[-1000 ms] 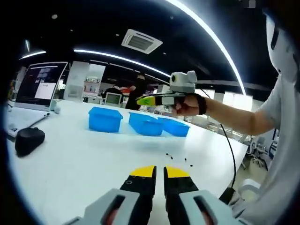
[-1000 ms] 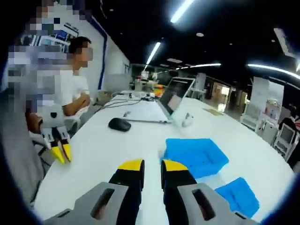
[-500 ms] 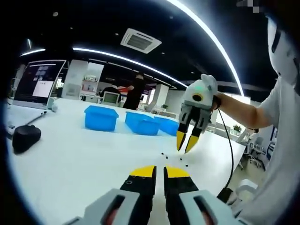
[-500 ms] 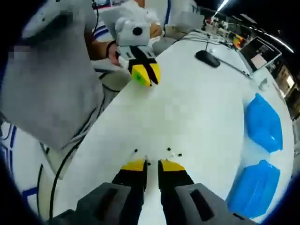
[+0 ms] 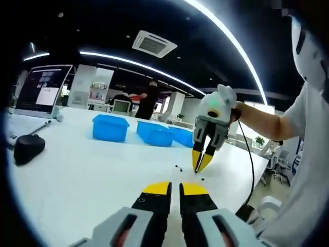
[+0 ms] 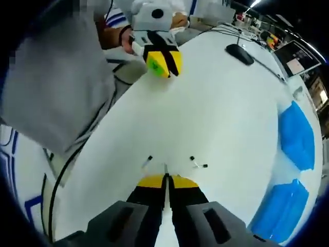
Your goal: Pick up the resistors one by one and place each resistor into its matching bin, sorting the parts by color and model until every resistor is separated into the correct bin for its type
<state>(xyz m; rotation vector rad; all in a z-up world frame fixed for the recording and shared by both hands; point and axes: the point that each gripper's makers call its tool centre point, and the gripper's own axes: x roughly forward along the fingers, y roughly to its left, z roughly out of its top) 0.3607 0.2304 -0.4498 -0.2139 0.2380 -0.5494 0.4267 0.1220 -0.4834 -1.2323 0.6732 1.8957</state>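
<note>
Resistor between right gripper jaws, above white table.

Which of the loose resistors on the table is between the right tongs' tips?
The middle resistor, its lead caught between the right tongs; the other resistors lie free on either side.

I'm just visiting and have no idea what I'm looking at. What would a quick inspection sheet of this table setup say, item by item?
Surface: white table, mostly bare.
Job's things: a few tiny resistors scattered near the table edge; one thin lead sticks out between the right gripper's jaws; three blue bins in a row.
Clutter: black mouse, open laptop.
Grippers: right gripper tips closed at the table among the resistors; left gripper held back, jaws slightly apart, empty.
Cables: black cable hanging from the person's right hand.
Surroundings: office with ceiling lights; a person standing far behind.
</note>
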